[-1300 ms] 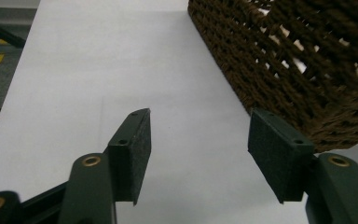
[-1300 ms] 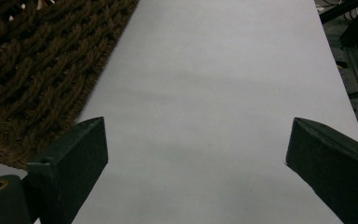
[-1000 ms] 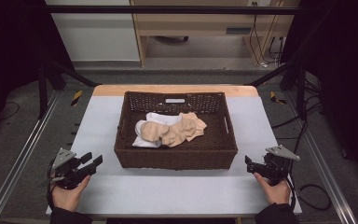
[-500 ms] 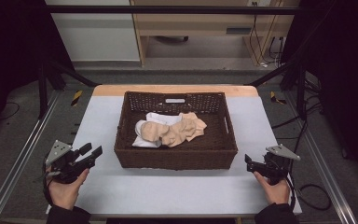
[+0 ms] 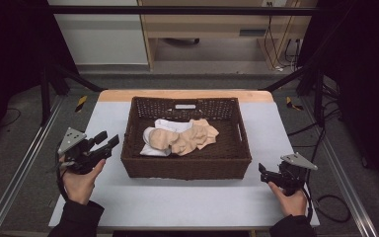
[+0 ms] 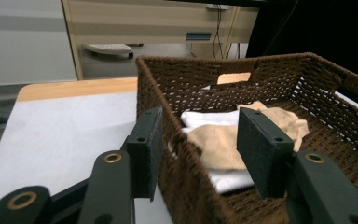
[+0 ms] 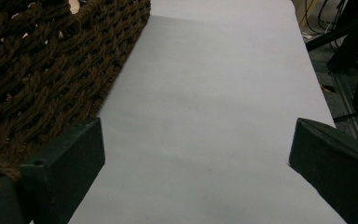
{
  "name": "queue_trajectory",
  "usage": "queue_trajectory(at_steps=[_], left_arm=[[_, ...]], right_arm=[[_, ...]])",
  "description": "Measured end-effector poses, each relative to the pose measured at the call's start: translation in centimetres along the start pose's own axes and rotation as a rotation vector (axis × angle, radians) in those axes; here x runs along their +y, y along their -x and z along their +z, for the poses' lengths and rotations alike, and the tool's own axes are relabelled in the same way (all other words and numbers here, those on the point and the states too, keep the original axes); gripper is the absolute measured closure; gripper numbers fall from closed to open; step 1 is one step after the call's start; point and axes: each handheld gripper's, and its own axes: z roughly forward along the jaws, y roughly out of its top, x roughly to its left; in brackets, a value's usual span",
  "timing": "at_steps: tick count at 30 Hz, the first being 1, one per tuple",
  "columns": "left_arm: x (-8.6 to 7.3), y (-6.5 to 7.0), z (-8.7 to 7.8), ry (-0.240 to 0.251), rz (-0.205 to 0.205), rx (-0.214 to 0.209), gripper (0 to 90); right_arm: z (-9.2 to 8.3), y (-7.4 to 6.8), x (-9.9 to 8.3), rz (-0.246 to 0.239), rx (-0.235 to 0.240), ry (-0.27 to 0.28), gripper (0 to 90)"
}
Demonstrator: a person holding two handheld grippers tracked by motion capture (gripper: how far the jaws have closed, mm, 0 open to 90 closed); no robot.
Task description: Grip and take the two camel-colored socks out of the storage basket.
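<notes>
Two cloths (image 5: 180, 138) are lying untouched in the basket (image 5: 186, 167); left hand-held gripper (image 5: 106, 141) is hovering open beside it, right hand-held gripper (image 5: 262, 171) resting open on the tabletop (image 5: 187, 202).

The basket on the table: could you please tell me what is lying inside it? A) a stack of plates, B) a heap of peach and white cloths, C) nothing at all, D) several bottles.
B: the high view shows crumpled peach and white cloths lying on the bottom of the brown woven basket, and the left gripper view shows them past the near wall.
</notes>
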Motion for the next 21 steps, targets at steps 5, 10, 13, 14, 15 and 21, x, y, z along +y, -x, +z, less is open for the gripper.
queue_trajectory(at_steps=[5,10,13,14,15,21], left_arm=[[1.1,1.1,1.5,-0.009,0.021,-0.012,50.2],[2.0,1.9,2.9,-0.021,0.033,-0.023,49.9],[2.5,2.5,3.6,-0.018,0.034,-0.033,49.5],[2.7,2.7,3.9,-0.014,0.033,-0.037,49.5],[2.9,2.9,4.1,-0.013,0.035,-0.04,49.5],[4.0,4.0,5.7,-0.012,0.056,-0.046,49.6]], right_arm=[[0.0,0.0,0.0,0.003,-0.002,0.006,3.7],[-0.1,0.0,0.1,0.0,-0.004,0.01,4.1],[-0.1,0.0,0.1,0.0,-0.008,0.021,4.1],[-0.1,0.0,0.2,0.001,-0.009,0.023,4.1],[-0.1,0.0,0.2,0.001,-0.01,0.022,4.1],[0.0,0.0,0.2,0.0,-0.009,0.019,4.0]])
